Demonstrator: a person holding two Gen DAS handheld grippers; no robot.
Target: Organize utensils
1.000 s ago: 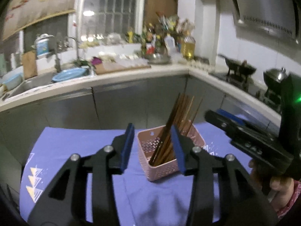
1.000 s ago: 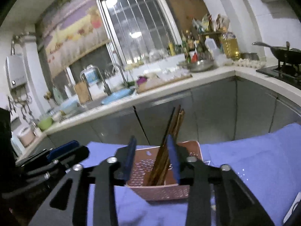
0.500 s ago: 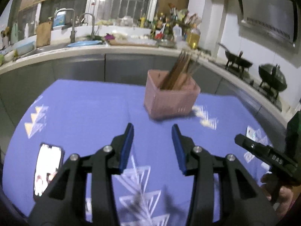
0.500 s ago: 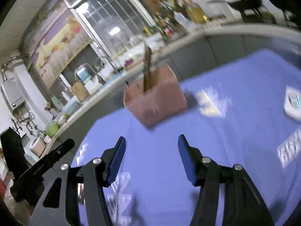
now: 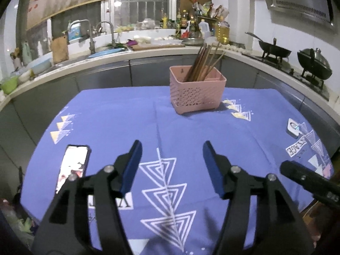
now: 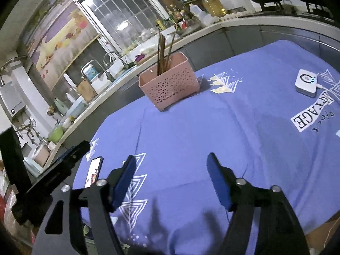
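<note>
A pink perforated basket (image 5: 196,92) stands upright at the far side of the blue tablecloth (image 5: 119,116). Several brown chopsticks (image 5: 203,60) lean inside it. The basket (image 6: 170,85) and chopsticks (image 6: 162,52) also show in the right wrist view. My left gripper (image 5: 171,148) is open and empty, low over the near part of the cloth, well short of the basket. My right gripper (image 6: 170,162) is open and empty, also near the front edge. The right gripper's body (image 5: 308,180) shows at the left wrist view's right edge.
A phone (image 5: 73,165) lies on the cloth at the near left. A small white device (image 6: 306,82) with a cable lies at the right. Kitchen counters with a sink (image 5: 102,51) and woks (image 5: 274,51) run behind the table.
Both grippers have pulled back from the basket to the near side of the table and opened wider. The basket with its chopsticks stays in place.
</note>
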